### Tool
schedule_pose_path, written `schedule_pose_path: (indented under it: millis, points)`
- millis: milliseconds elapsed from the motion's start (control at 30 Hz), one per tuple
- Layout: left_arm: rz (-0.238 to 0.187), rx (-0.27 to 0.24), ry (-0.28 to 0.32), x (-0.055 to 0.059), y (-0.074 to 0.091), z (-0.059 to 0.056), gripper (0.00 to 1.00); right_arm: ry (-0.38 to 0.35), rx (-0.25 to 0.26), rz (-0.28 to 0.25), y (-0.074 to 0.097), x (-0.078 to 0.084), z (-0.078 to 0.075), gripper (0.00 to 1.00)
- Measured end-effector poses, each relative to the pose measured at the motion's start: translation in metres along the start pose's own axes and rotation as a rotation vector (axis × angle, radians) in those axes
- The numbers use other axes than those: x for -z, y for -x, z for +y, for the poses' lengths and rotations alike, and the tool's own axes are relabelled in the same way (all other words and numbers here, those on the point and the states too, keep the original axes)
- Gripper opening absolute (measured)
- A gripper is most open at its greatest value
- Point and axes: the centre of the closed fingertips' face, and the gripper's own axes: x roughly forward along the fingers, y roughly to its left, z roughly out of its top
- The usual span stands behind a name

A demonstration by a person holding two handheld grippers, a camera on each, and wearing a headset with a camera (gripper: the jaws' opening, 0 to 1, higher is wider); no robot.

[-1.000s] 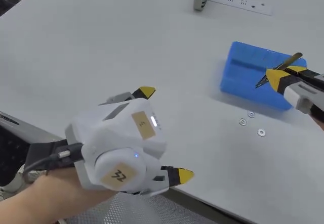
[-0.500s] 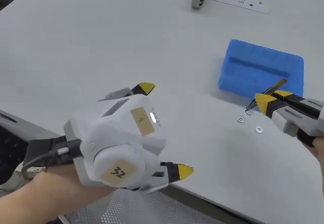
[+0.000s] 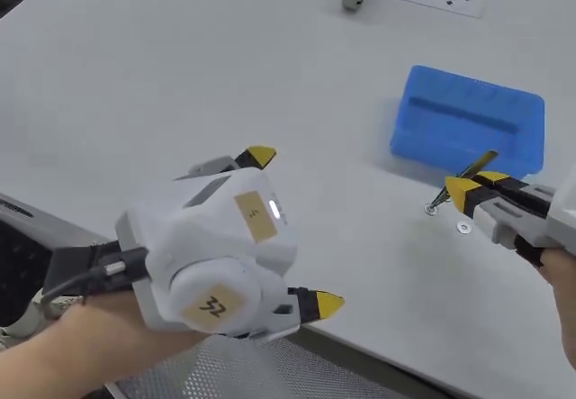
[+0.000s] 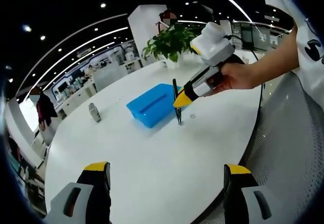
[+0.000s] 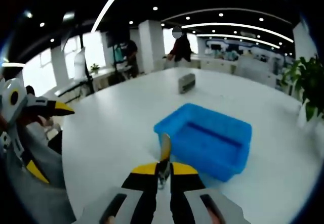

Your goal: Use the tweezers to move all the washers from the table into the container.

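Two washers [image 3: 463, 228] lie on the white table [image 3: 180, 75], just in front of the blue container [image 3: 468, 124].
Head view: the right claw [image 3: 470, 192] is clenched on the tweezers [image 3: 463, 176], whose tip is down at the table by one washer. The left claw [image 3: 295, 231] hangs released, jaws wide apart, near the table's edge and well apart from them. Left gripper view: its own jaws stand spread with nothing between them, and the tweezers point down at the table with a washer just beside the tip. Right gripper view: both jaws press the tweezers, with the container just beyond.
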Motion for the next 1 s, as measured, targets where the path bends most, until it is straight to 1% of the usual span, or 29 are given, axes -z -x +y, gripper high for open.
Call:
schedule_pose_path:
  millis: [67, 133, 267, 500, 767, 933, 1000]
  points:
    - [0.002, 0.0, -0.003, 0.0, 0.0, 0.0, 0.95, 0.014, 0.002, 0.001, 0.0, 0.0, 0.0, 0.04]
    - [0.001, 0.001, -0.007, 0.0, 0.0, -0.001, 0.95, 0.04, -0.002, 0.005, 0.0, 0.0, 0.003, 0.04]
    - [0.0, 0.001, -0.007, 0.0, 0.0, -0.001, 0.94, 0.066, 0.001, 0.006, 0.001, -0.002, 0.009, 0.04]
    - [0.002, 0.002, -0.005, 0.0, 0.001, -0.001, 0.94, 0.059, -0.003, 0.022, 0.005, -0.007, 0.01, 0.03]
    - [0.001, -0.001, -0.002, 0.0, 0.001, 0.0, 0.94, 0.051, -0.026, -0.012, 0.012, -0.027, 0.018, 0.03]
    - [0.002, 0.0, -0.003, 0.0, 0.001, 0.0, 0.94, 0.057, -0.029, -0.039, 0.016, -0.04, 0.018, 0.03]
    - [0.002, -0.003, -0.002, 0.0, 0.001, 0.0, 0.94, 0.054, -0.026, -0.058, 0.018, -0.048, 0.015, 0.03]
